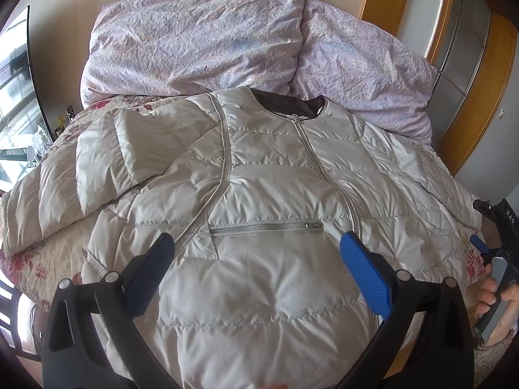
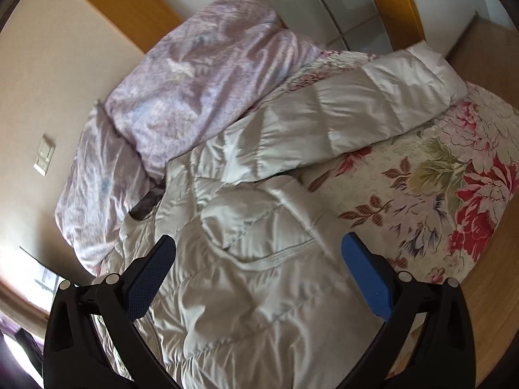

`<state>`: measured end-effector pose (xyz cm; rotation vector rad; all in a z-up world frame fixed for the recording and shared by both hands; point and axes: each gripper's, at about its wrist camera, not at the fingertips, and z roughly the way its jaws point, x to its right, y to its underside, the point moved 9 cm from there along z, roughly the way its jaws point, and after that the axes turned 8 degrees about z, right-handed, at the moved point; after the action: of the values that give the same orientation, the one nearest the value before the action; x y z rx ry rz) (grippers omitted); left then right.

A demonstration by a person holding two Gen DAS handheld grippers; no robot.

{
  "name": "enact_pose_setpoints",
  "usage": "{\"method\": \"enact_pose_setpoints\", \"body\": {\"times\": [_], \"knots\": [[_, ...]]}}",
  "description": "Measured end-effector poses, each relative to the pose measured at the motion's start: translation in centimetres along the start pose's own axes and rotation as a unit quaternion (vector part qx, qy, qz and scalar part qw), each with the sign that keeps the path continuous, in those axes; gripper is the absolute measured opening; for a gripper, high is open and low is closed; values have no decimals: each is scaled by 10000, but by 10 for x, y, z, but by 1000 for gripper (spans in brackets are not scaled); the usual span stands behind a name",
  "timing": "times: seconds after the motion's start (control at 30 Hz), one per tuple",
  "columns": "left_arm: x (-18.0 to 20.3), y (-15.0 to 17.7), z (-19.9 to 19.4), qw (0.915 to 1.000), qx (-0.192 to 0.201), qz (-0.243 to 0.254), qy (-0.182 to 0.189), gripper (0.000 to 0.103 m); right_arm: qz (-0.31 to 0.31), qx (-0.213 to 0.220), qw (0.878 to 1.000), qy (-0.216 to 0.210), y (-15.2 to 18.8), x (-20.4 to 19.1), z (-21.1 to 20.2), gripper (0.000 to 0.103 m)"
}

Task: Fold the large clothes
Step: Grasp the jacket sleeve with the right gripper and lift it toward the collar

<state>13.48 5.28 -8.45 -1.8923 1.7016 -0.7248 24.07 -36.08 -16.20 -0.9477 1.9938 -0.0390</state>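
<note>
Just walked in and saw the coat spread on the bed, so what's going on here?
A person is holding a gripper in each hand above a cream puffer jacket laid front-up on the floral bedspread. The left gripper and right gripper are both open, gripping nothing. One sleeve lies folded over; the other sleeve stretches outward.

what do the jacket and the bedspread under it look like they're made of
Jacket: probably thin nylon or polyester shell over puffy filling; it has a glossy sheen and stitched quilted panels. Bedspread: looks like matte woven cotton with a printed floral pattern, no shine; the exact fibre cannot be told.
</note>
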Motion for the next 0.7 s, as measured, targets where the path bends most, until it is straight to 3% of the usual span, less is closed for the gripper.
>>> {"method": "enact_pose_setpoints", "body": {"times": [0.07,0.17,0.3,0.53,0.67,0.7], "knots": [[-6,-6,12,9998,-93,-122,159,101,537,-54,9985,42,-24,21,12,101],[-10,-12,29,9981,-221,-268,508,101,1365,-61,9905,122,-55,56,27,82],[-11,-18,44,9963,-247,-299,761,101,2232,156,9745,177,-90,100,34,70],[-13,-27,54,9957,-67,-341,864,101,2738,765,9587,14,-129,141,28,53],[-17,-29,55,9951,158,-431,881,101,2889,962,9525,23,-139,155,28,32],[-19,-30,54,9944,235,-477,918,101,2857,983,9531,162,-140,158,29,21]]}}
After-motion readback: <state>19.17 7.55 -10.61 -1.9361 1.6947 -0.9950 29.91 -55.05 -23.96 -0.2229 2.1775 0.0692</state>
